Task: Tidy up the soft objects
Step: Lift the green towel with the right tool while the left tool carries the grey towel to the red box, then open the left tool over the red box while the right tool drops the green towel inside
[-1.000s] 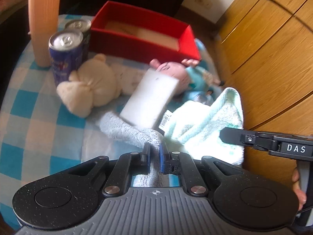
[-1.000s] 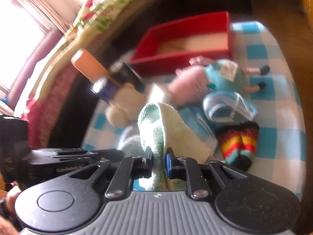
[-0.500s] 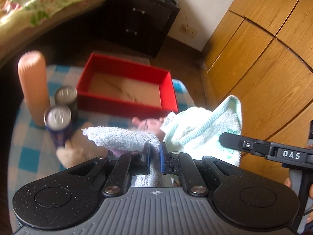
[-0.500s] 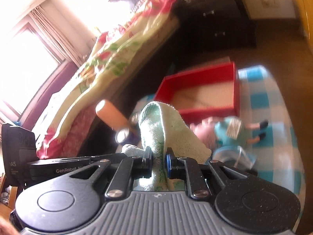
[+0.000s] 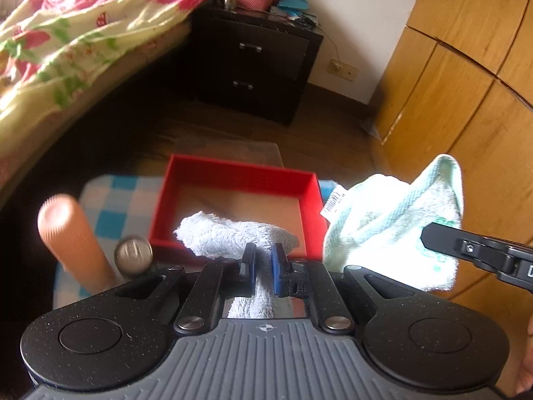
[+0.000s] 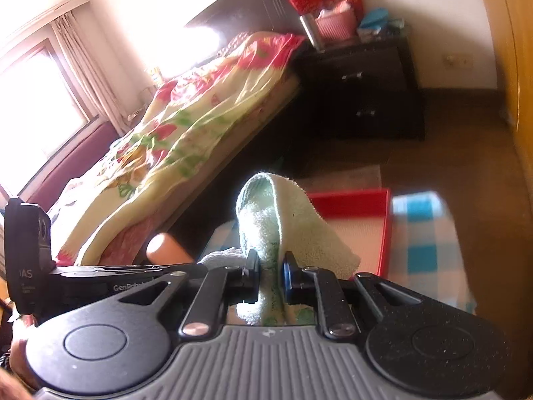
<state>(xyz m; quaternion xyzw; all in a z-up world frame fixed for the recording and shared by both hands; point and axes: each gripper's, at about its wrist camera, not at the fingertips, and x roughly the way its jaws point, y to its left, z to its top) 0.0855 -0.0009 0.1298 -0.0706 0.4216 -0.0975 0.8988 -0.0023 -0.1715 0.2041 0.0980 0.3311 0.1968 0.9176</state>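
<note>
We note the left tool (image 5: 263,271) clenched on a grey-white towel (image 5: 233,236), which is pinched between its blue pads and drapes forward, held up in the air in front of the red tray (image 5: 233,175). We note the right tool (image 6: 270,276) clenched on a pale green towel (image 6: 283,230); the cloth folds over above the pads and hangs to the right, also lifted off the tabletop (image 6: 426,243). In the left wrist view the green towel shows at the right with a barcode tag at its left edge, beside the other tool's black body. The red tray sits at the far edge of the blue-and-white checked tabletop. A ribbed peach cylinder (image 5: 73,240) stands upright at the left edge, with a can (image 5: 133,255) just beside it. Both views are motion-blurred.
</note>
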